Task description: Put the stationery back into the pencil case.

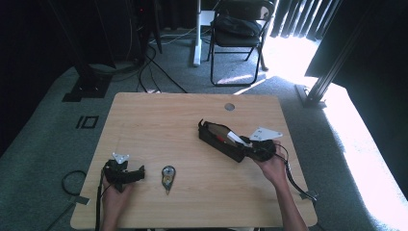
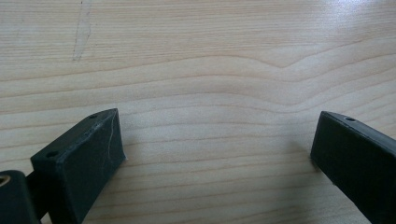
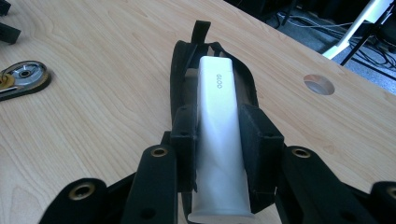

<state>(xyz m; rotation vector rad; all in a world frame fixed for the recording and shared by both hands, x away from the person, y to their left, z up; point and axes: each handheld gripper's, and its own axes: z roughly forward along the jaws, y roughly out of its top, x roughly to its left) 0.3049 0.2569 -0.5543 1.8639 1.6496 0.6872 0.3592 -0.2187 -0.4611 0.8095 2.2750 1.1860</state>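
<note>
My right gripper (image 1: 246, 144) is shut on a white tube (image 3: 219, 140) and holds it by the middle. The tube's far end reaches into the mouth of an open black pouch (image 3: 180, 70), which lies on the wooden table (image 1: 159, 120) right of centre. In the high view the white tube (image 1: 237, 139) slants over the pouch (image 1: 219, 138). My left gripper (image 1: 137, 174) rests at the table's front left. Its jaws stand wide open over bare wood (image 2: 217, 154), with nothing between them.
A small round metal and black object (image 1: 168, 177) with a short tail lies between the two hands near the front edge. It also sits at the left of the right gripper view (image 3: 25, 77). A cable hole (image 1: 229, 107) marks the far side. A folding chair (image 1: 238, 33) stands beyond the table.
</note>
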